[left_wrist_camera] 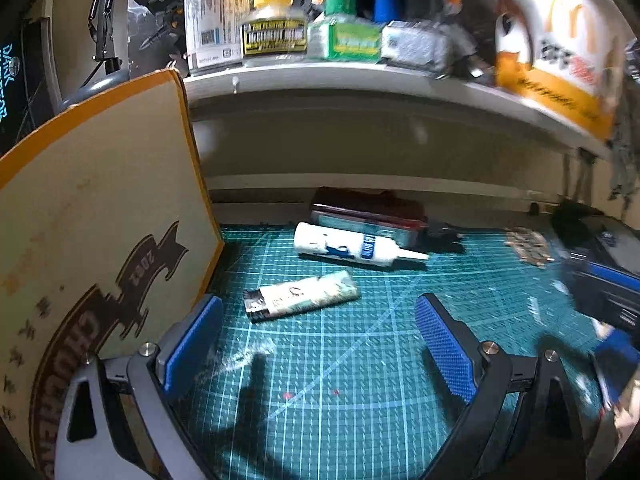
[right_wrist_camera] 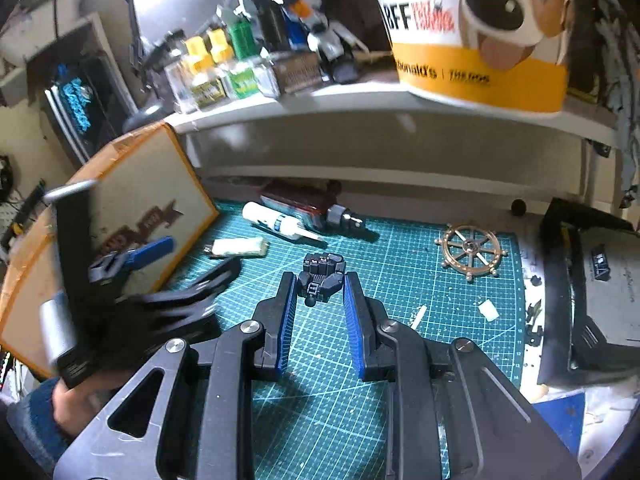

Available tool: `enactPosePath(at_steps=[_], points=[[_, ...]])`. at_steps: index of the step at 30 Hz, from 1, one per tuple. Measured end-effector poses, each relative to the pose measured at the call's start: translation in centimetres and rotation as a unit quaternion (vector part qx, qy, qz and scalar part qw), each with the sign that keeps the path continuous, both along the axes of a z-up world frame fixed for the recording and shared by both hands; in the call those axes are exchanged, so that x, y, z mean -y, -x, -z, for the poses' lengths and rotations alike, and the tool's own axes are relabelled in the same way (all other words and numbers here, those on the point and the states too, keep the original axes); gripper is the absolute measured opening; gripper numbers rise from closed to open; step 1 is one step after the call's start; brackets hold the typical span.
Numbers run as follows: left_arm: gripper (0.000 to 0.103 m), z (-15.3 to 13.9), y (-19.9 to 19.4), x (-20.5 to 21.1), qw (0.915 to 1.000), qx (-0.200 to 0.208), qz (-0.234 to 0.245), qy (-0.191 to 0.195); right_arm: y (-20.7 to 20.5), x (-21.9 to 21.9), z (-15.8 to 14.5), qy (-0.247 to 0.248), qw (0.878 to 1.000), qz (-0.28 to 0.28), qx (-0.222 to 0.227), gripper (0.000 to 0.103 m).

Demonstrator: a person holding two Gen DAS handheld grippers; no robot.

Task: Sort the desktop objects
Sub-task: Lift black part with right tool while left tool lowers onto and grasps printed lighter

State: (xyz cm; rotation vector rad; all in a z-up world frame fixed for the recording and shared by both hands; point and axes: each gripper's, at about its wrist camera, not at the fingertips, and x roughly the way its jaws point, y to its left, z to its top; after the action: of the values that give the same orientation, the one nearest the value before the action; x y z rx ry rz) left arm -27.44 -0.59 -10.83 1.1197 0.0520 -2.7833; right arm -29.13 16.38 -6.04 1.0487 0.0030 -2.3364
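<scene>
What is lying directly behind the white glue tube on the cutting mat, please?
Behind the white glue tube lies a dark red case with a grey nozzle-like end. The tube hides the case's lower front edge; the shelf shadows what lies behind it.

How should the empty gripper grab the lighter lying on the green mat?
Probably across its long flat sides, near the middle. The lighter lies flat on the cutting mat with clear space around it, so the open left gripper can come from above, jaws straddling its narrow width.

Work surface: green gridded cutting mat [left_wrist_camera: 360, 360].
Shelf [right_wrist_camera: 360, 100]: white, above desk; carries yellow-capped bottles [left_wrist_camera: 274, 20], green-capped bottle [left_wrist_camera: 340, 20], robot model [right_wrist_camera: 304, 4].
Paper cup [right_wrist_camera: 480, 32]: dog print, on shelf.
</scene>
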Motion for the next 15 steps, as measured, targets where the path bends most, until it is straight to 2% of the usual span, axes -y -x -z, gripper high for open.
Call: enactPosePath(at_steps=[4, 12, 13, 15], points=[[0.098, 0.8, 2.0, 0.0, 0.9994, 0.028, -0.018, -0.005, -0.4, -0.5, -0.3, 0.02, 1.0, -0.015, -0.004, 0.022], [0.097, 2.5, 4.4, 1.5, 0.9959, 0.07, -0.043, -0.04, 0.0, -0.6, 2.0, -0.007, 1.0, -0.017, 0.023, 0.022], [0.095, 2.7, 4.5, 1.6, 0.9954, 0.072, -0.045, -0.044, -0.1, -0.6, 2.1, -0.007, 1.0, -0.017, 0.026, 0.022], [0.082, 2.8, 4.6, 1.8, 0.9952, 0.074, -0.049, -0.042, -0.1, -0.6, 2.3, -0.01, 0.999, -0.017, 0.028, 0.022]])
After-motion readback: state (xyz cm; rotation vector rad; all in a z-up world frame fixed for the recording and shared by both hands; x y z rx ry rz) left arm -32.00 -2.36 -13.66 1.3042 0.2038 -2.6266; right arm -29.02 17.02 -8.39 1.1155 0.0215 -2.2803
